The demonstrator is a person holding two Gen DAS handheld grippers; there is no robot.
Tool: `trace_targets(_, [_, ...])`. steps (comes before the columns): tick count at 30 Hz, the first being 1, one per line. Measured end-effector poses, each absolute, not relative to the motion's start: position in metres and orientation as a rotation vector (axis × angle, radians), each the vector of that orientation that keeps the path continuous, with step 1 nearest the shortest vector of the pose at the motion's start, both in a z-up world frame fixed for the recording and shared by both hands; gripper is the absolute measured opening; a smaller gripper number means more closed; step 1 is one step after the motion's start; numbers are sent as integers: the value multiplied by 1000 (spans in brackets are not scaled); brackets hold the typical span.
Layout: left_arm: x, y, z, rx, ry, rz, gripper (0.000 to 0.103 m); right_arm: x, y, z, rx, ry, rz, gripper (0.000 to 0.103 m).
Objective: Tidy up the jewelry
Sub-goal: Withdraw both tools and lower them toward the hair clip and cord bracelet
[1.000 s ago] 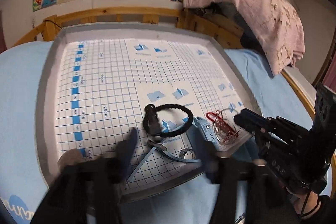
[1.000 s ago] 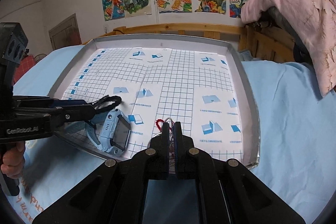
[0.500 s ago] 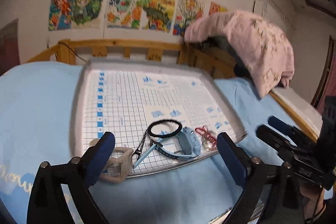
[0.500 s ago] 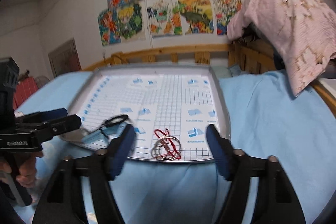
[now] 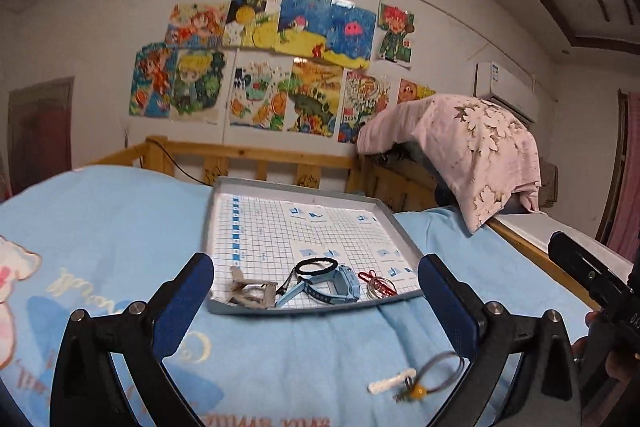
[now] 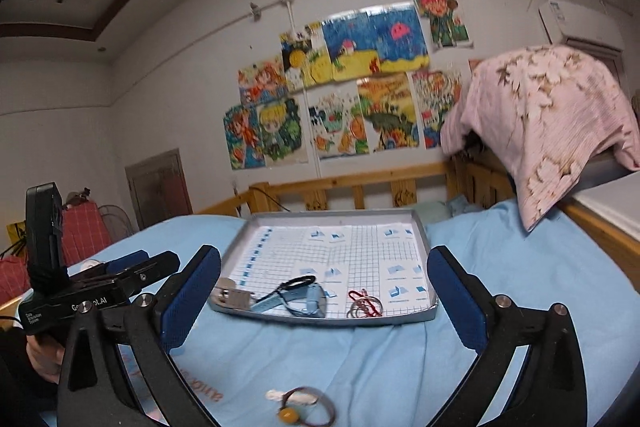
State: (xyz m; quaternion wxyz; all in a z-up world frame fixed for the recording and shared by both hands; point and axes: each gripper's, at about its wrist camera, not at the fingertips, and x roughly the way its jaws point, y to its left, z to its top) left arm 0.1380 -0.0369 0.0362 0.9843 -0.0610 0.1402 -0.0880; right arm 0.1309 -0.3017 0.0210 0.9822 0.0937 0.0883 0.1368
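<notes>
A grey tray [image 5: 404, 233] with grid paper lies on the blue bed; it also shows in the right wrist view [image 6: 424, 239]. Along its near edge lie a beige clip-like piece [image 5: 250, 291], a black cord loop [image 5: 316, 266], a blue watch [image 5: 340, 283] and a red-and-silver bangle bundle [image 5: 378, 285]. The watch [image 6: 308, 301] and bangles [image 6: 364, 307] show in the right wrist view too. A cord with an amber bead and a white piece [image 5: 416, 383] lies on the sheet in front of the tray, also in the right wrist view [image 6: 300, 403]. My left gripper [image 5: 316, 295] and right gripper [image 6: 324, 291] are open, empty, held back from the tray.
A wooden bed rail [image 5: 260, 159] runs behind the tray. A pink blanket [image 5: 472, 151] hangs over the rail at the right. Drawings [image 5: 280, 67] cover the wall. The other gripper's body shows at each view's edge [image 6: 92, 299].
Both grippers have opened and pulled back and up from the tray. The right one let go of the bangles, which now lie in the tray. The bead cord has come into view.
</notes>
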Motion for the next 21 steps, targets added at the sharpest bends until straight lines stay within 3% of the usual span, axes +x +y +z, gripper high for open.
trace_targets(21, [44, -38, -8, -78, 336, -165, 103, 29, -299, -25, 126, 263, 209, 102])
